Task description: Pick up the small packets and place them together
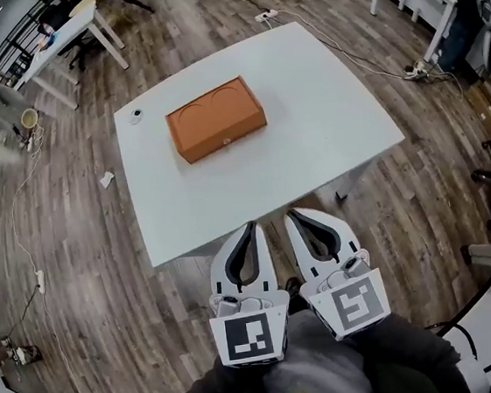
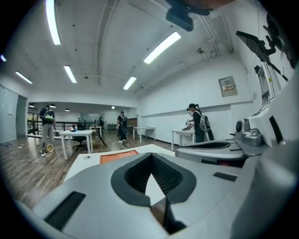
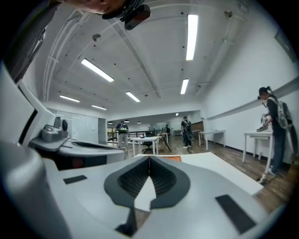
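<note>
1. Wood flooring surrounds a white table (image 1: pixel 343 127) in the head view. An orange box (image 1: pixel 215 119) is set near the table's middle, well ahead of the fingertips. A small round white item (image 1: pixel 136 116) is seen to the box's left, near a table corner. The left gripper (image 1: pixel 251 227) and right gripper (image 1: pixel 291 215) are held side by side just short of the table's near edge. This is judged a ready pose before any reach. No small packets can be made out; they are judged likely to be inside the box.
2. In the left gripper view, the jaws are seen closed tip to tip on nothing, with only bare table showing through the loop behind them. The box lies ahead, slightly left of the tips.
3. In the right gripper view, the jaws are likewise closed and empty. The box lies ahead, just right of the tips. Open tabletop is left round the box, so an approach is judged unobstructed.
</note>
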